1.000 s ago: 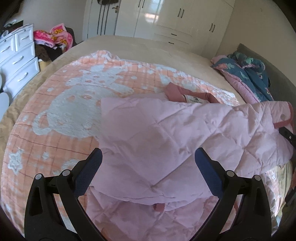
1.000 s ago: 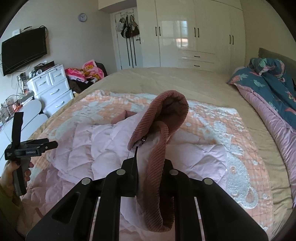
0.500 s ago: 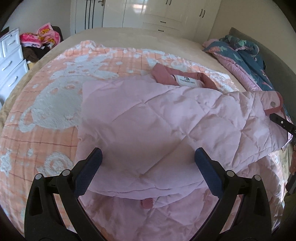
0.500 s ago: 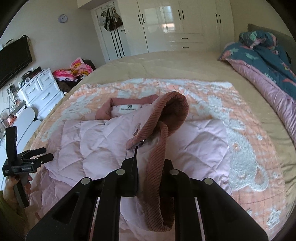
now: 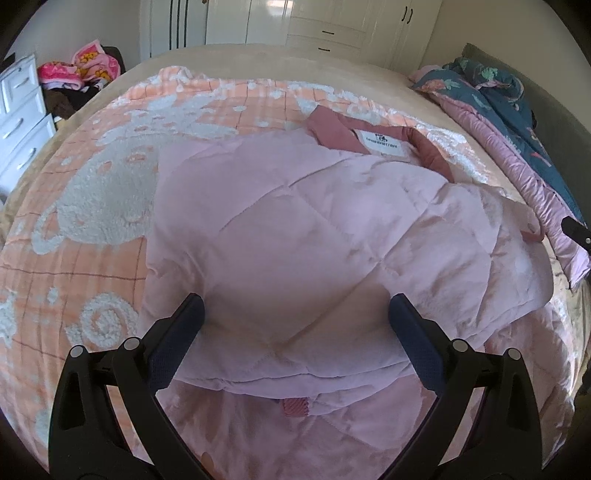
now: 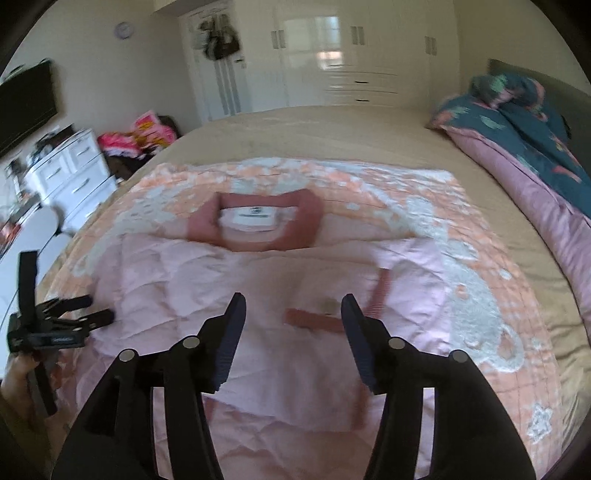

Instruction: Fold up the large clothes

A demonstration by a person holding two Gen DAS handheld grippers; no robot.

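Pink jacket [image 6: 258, 288] lies mid-blanket [image 6: 480, 280], collar toward the far edge, sleeves folded in. Left gripper [image 5: 295, 314] and right gripper [image 6: 291, 306] both gape, empty. Next fold should lift the hem evenly.

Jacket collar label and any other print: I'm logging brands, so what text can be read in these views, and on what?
White label inside the pink jacket collar: one line of dark print, too small to read.
Left hand-held gripper body: small white lettering, blurred, unreadable.
Wall clock: no legible numerals.
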